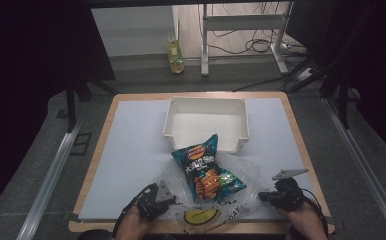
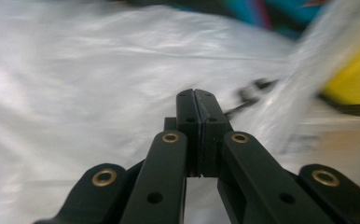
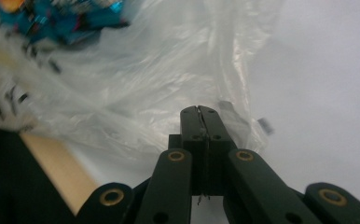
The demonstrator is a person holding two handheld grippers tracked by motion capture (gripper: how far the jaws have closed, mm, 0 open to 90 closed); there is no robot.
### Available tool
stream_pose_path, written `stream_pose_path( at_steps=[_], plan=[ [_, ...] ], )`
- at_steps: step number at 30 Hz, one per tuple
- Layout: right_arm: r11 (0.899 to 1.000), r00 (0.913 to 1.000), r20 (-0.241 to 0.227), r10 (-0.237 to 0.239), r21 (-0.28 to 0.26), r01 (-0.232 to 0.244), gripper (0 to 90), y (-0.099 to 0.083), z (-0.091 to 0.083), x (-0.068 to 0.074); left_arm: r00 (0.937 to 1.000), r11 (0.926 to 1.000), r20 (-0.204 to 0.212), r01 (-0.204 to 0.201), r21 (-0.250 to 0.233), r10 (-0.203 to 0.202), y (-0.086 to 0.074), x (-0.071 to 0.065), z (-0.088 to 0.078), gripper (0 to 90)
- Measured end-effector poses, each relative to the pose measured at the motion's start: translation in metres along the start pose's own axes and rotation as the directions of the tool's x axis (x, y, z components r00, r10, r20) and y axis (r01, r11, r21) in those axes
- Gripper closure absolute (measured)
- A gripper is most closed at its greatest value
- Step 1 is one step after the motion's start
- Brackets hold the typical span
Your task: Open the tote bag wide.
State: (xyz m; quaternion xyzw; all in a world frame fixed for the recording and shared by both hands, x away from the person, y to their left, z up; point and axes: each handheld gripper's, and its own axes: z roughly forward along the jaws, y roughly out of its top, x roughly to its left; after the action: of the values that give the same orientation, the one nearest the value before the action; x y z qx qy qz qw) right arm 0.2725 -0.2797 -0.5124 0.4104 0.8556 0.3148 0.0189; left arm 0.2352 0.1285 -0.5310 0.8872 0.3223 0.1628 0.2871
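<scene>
Beside chip bag, closed tongs

The high view looks forward and down from above the near edge of the table, taking in the whole top and the floor beyond. The left gripper view rides low, very close to the clear plastic bag, facing right. The right gripper view, equally close, faces left. All three share that bag and the chip packet.
</scene>
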Motion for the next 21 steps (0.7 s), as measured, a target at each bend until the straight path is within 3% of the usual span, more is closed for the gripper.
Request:
stream_pose_path(
  at_steps=[2,5,6,7,10,12,15,16,18,21],
  plan=[
    [1.000,0.9997,-0.013,-0.020,0.006,0.020,89.2,0.000,0.001,0.006,0.9991,0.9998,-0.040,0.016,0.012,-0.015,0.001,0.009,0.001,89.1],
    [0.999,0.9992,-0.021,-0.035,-0.025,0.035,89.2,0.005,-0.003,0.009,0.9986,0.9993,-0.039,0.034,-0.014,-0.035,0.003,0.012,-0.001,87.5],
    [0.997,0.9982,-0.022,-0.055,-0.059,0.054,89.2,0.014,-0.009,0.013,0.9983,0.9949,-0.005,0.057,-0.083,-0.057,0.009,0.011,-0.011,86.4],
    [0.995,0.9974,-0.023,-0.069,-0.073,0.067,89.2,0.019,-0.012,0.015,0.9986,0.9916,0.010,0.054,-0.118,-0.053,0.013,0.007,-0.016,85.9],
    [0.989,0.9938,-0.010,-0.111,-0.102,0.109,89.1,0.038,-0.015,0.022,0.9983,0.9801,0.052,0.037,-0.195,-0.027,0.025,-0.006,-0.024,85.1],
    [0.983,0.9901,0.008,-0.140,-0.117,0.140,89.0,0.050,-0.012,0.026,0.9956,0.9750,0.092,0.038,-0.219,-0.018,0.032,-0.013,-0.023,84.5],
    [0.983,0.9889,0.020,-0.148,-0.103,0.149,88.9,0.062,0.003,0.025,0.9930,0.9868,0.118,0.021,-0.160,-0.002,0.034,-0.018,-0.011,83.3],
    [0.983,0.9889,0.020,-0.148,-0.103,0.149,88.9,0.062,0.003,0.025,0.9930,0.9868,0.118,0.021,-0.160,-0.002,0.034,-0.018,-0.011,83.4],
    [0.987,0.9891,-0.006,-0.147,-0.066,0.147,89.1,0.060,0.017,0.025,0.9884,0.9938,0.150,0.038,-0.105,-0.022,0.026,-0.014,-0.003,83.4],
    [0.988,0.9879,-0.051,-0.146,-0.059,0.143,89.1,0.053,0.021,0.033,0.9883,0.9945,0.146,0.055,-0.089,-0.042,0.020,-0.010,-0.006,83.0]
  ],
)
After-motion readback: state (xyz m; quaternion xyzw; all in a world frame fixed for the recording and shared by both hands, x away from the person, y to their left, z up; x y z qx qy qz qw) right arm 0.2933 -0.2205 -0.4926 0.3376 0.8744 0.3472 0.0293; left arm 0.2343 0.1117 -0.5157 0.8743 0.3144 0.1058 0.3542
